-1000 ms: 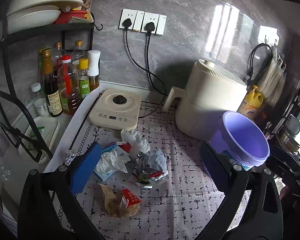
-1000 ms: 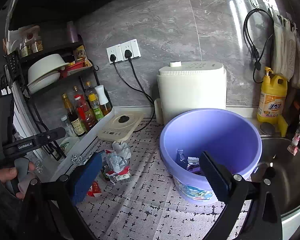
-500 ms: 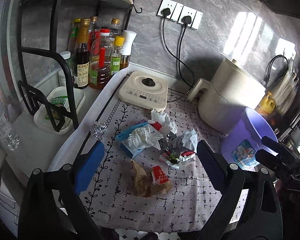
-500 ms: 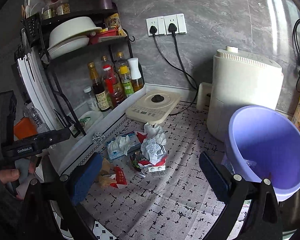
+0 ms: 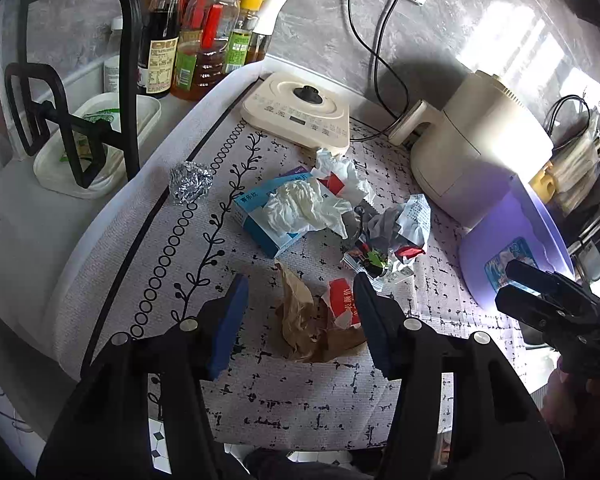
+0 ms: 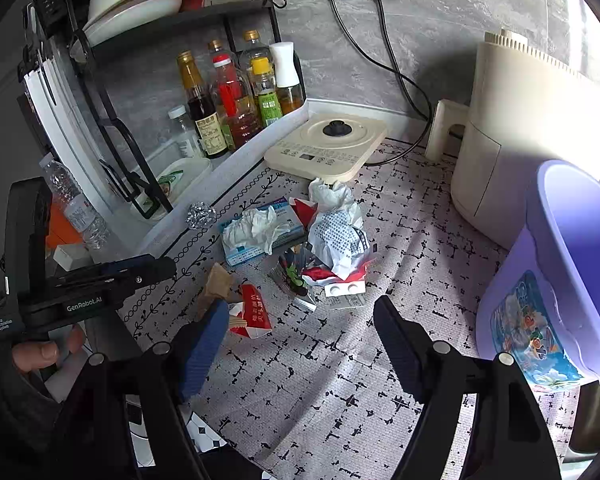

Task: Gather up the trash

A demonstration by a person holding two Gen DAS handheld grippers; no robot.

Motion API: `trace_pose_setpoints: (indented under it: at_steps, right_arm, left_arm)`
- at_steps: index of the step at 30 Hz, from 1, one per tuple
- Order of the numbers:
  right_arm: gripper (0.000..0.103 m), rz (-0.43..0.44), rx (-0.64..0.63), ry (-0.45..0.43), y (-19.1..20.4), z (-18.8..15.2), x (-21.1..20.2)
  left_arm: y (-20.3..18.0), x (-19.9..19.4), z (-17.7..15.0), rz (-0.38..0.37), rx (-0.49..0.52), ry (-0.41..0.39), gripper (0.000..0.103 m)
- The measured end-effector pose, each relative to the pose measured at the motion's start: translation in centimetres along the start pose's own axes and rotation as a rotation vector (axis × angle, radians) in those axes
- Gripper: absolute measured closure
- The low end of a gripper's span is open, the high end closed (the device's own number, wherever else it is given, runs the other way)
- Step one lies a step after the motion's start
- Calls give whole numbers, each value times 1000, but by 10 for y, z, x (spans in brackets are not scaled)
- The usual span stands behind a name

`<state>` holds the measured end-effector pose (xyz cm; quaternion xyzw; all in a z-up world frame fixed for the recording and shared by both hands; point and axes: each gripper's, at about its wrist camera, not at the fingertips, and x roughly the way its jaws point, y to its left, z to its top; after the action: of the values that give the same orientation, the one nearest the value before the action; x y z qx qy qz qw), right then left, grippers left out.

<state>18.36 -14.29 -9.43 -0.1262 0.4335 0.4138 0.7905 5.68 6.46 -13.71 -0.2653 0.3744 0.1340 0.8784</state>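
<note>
Here the left gripper (image 5: 300,300) hangs with its jaws spread wide around the crumpled brown paper (image 5: 300,320) and the torn red carton (image 5: 343,304), its blue pads just beside them without touching. The right gripper (image 6: 296,328) is spread too, holding nothing, over bare patterned mat (image 6: 340,380); that open stretch runs from its fingers toward 6 o'clock and across to the purple bucket (image 6: 572,264) at 3 o'clock. The rest of the trash sits at 12 o'clock from the brown paper: a blue tissue box (image 5: 268,216) with white tissue (image 5: 304,208) on it, a printed white wrapper (image 6: 340,236), and a blister pack (image 6: 346,289). A foil ball (image 5: 190,181) lies apart at 10 o'clock, on the mat's raised edge beside the black rack (image 5: 80,120). At 12 o'clock the cream cooker base (image 5: 300,112) borders the pile, with the air fryer (image 5: 480,152) at 2 o'clock. The left tool's body reads "GenRobot.AI" in the right wrist view; the bucket carries a blue picture sticker (image 6: 532,332); the carton's and box's print is Chinese.
</note>
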Motion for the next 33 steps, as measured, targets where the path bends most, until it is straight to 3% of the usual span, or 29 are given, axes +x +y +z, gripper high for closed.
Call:
trace_pose_setpoints:
  at_steps: [4,10,15,22,31,33]
  right_arm:
    - [41,-9,35,59,-4,-4,16]
    - [42,-30,54,100,-4,-9,30]
    - [42,-39,42,123,3,-10,42]
    - [42,5,48,146,15,-5,70]
    - [55,59,46,201,37,-5,115]
    - [63,71,50,232,40,-8,128]
  left_arm:
    - [6,28,-3,-18,-7,50,51]
    - [12,64,-10,-44,-16,117,53]
    - [18,79,-9,-55,-21,152,90]
    - [26,59,0,-29,12,112,91]
    - [52,28,6,16,24,102,91]
    - [55,24,9,23,30,98,91]
